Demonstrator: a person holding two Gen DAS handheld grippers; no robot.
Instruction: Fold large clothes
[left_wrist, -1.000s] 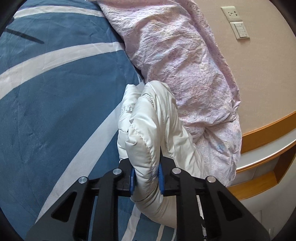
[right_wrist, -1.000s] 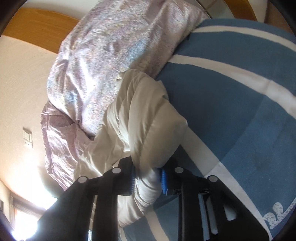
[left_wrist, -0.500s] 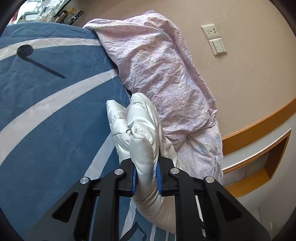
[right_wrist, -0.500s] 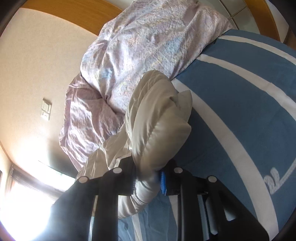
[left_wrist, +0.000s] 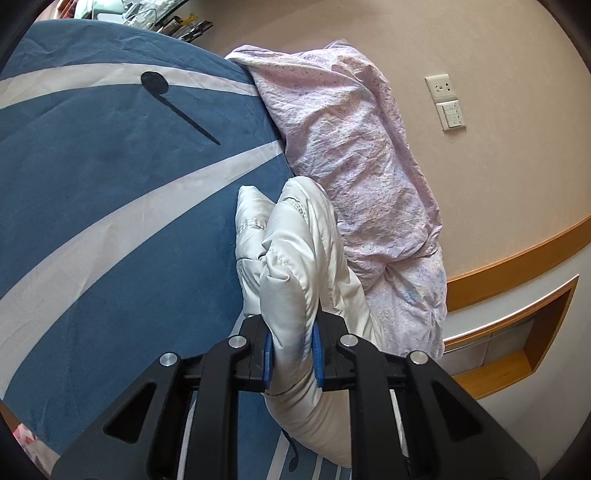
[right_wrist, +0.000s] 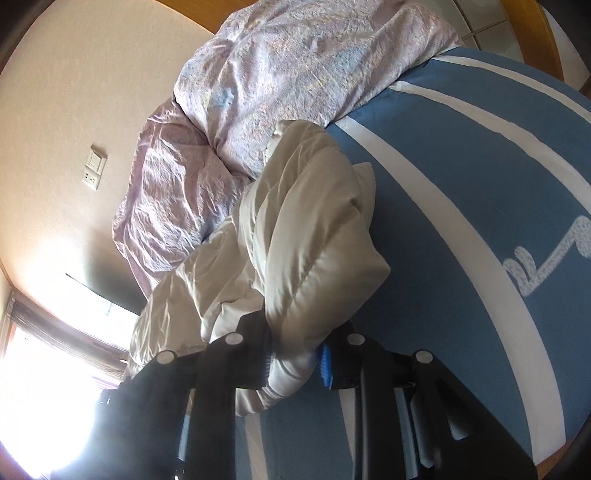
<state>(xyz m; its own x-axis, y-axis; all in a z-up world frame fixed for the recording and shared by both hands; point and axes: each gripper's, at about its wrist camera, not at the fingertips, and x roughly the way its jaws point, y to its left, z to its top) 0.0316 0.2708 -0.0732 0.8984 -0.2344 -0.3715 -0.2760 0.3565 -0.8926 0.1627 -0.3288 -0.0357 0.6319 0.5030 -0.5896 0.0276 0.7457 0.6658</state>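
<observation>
Left wrist view: even daylight, sharp throughout; soft shadow under white padded garment (left_wrist: 295, 266) onto blue bedspread (left_wrist: 110, 221). Fisheye bends wall trim; dark vignette at corners.
Right wrist view: strong backlight from window (right_wrist: 48, 369), lower left of garment (right_wrist: 306, 236); glare blows out that corner and washes nearby wall. Gripper frame near-silhouette, slightly soft. Garment's window-facing folds shiny, far side shaded. Edges curved, corners black.
</observation>
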